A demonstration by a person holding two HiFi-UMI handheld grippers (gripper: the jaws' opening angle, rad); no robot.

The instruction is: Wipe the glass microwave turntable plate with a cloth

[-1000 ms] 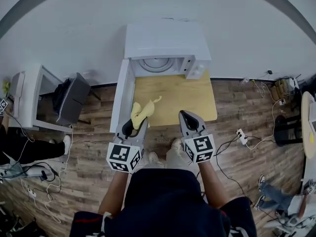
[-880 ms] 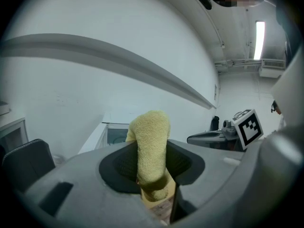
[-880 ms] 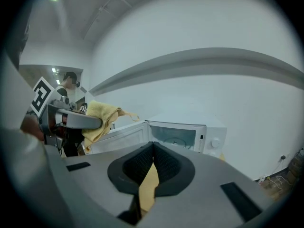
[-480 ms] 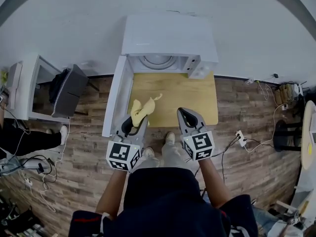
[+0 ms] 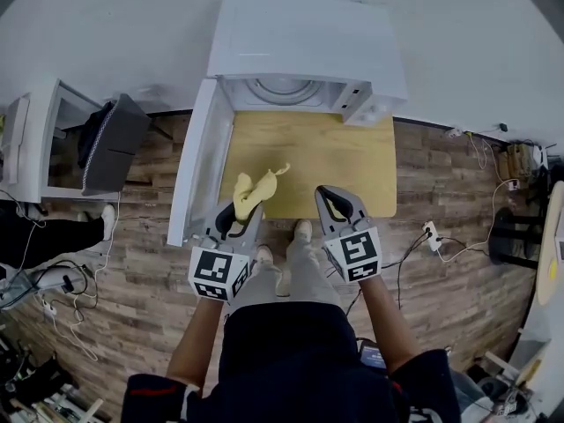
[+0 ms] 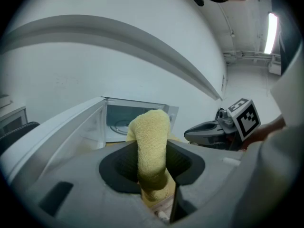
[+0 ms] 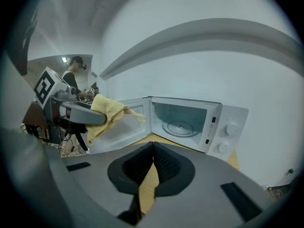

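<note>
The glass turntable plate (image 5: 284, 91) lies inside the open white microwave (image 5: 304, 38), whose door (image 5: 196, 170) is swung wide to the left. A yellow cloth (image 5: 253, 192) is held up in front of the oven, over the near left part of the wooden table (image 5: 352, 161) and well apart from the plate. The left gripper (image 5: 240, 214) has its jaws clamped on the cloth, whose folded bulk rises between the pads and flops forward. The right gripper (image 5: 328, 196), near it over the table's near edge, has its jaws pressed together with nothing between them. Both point toward the microwave's mouth. Below, the person stands on a wood-plank floor (image 5: 441, 307).
</note>
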